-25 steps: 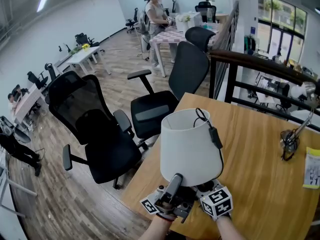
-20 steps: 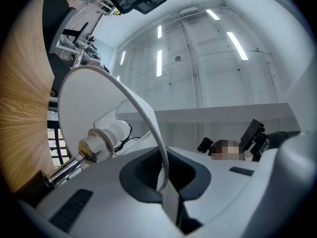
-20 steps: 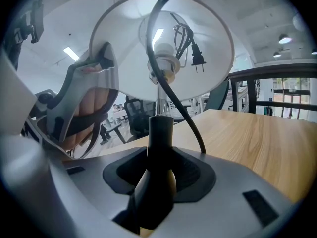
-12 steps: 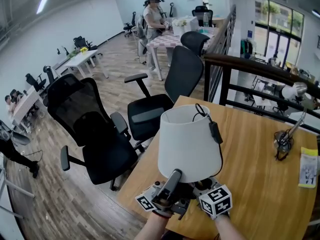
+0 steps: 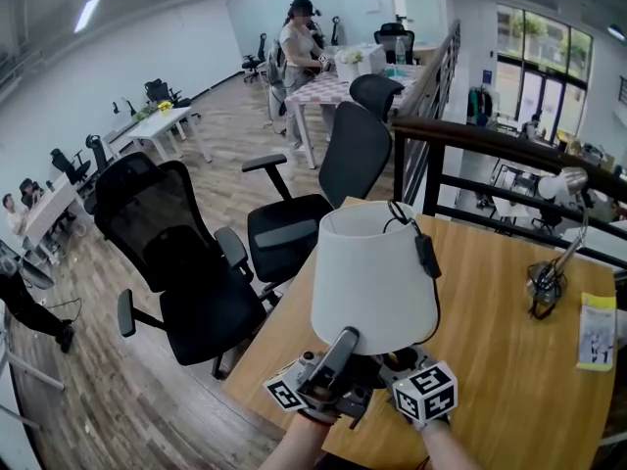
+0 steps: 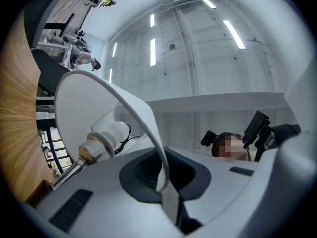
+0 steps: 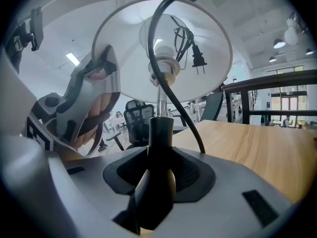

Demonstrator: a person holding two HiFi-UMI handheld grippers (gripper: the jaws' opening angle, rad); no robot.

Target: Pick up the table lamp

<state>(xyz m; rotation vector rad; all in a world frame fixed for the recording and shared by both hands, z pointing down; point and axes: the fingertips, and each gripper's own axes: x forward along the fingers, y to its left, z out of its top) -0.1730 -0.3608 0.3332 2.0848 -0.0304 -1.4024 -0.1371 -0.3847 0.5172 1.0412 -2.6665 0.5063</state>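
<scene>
The table lamp has a white shade (image 5: 372,272), a chrome neck with a bulb (image 6: 116,133) and a black stem (image 7: 159,148). Its black cord (image 5: 423,253) hangs over the shade, and the plug (image 7: 198,61) dangles inside. My left gripper (image 5: 340,352) points up from below and is shut on the shade's lower rim (image 6: 161,172). My right gripper (image 5: 394,368) sits under the shade beside it. Its jaws are shut on the black stem and have just closed a little more. The lamp is held above the near edge of the wooden table (image 5: 509,360).
A chrome desk lamp (image 5: 549,272) and a yellow-white packet (image 5: 596,331) lie at the table's right. Black office chairs (image 5: 186,253) (image 5: 338,164) stand left of the table on the floor. A dark railing (image 5: 490,135) runs behind. A person (image 5: 299,37) stands at a far table.
The lamp and both grippers have risen a little together. Both grips look the same as before.
</scene>
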